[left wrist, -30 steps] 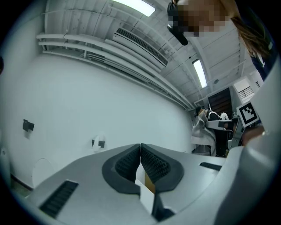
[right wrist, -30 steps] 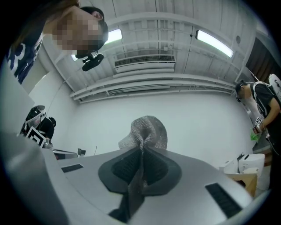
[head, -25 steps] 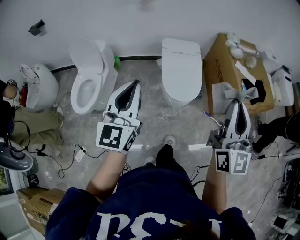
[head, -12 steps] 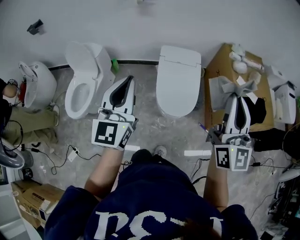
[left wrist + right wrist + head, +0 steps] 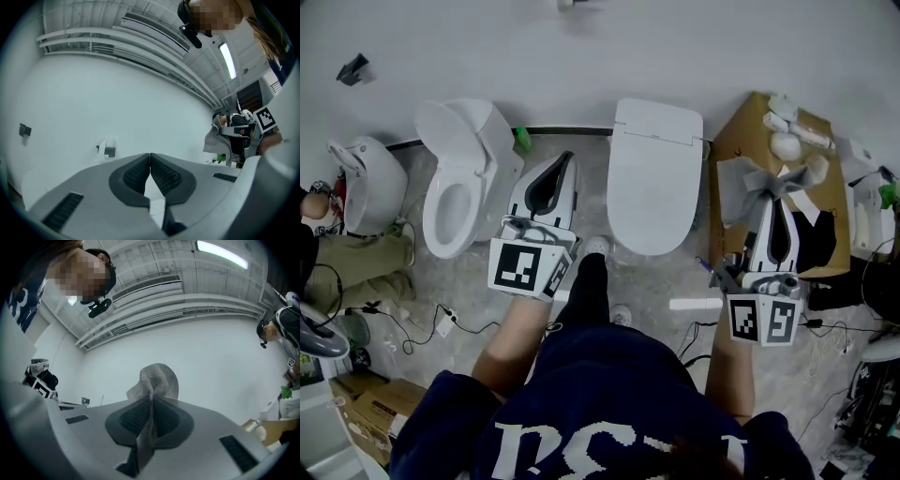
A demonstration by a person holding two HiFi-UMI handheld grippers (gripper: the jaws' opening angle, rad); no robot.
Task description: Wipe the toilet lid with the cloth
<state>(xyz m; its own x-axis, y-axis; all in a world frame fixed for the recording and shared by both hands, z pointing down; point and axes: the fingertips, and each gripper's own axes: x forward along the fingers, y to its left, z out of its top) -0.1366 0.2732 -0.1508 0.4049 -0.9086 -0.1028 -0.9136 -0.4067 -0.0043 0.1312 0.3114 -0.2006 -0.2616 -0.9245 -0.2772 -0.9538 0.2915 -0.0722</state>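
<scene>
I count two grippers, my left gripper [image 5: 564, 159] and my right gripper [image 5: 780, 202]; one grey cloth [image 5: 741, 187]; three white toilets, a closed toilet [image 5: 654, 187], an open toilet [image 5: 450, 202] and a far-left toilet [image 5: 367, 178]; two cardboard boxes, the right box [image 5: 741, 131] and the left box [image 5: 366, 412]

You are standing on a mottled grey floor [image 5: 469, 281], facing a plain white wall [image 5: 694, 47]; a long white ceiling tube light [image 5: 221, 253] is glowing overhead, and thin black cables [image 5: 398, 319] are trailing at your left.

closed toilet [image 5: 654, 178] between open toilet [image 5: 455, 187] left, carton [image 5: 739, 141] right
</scene>
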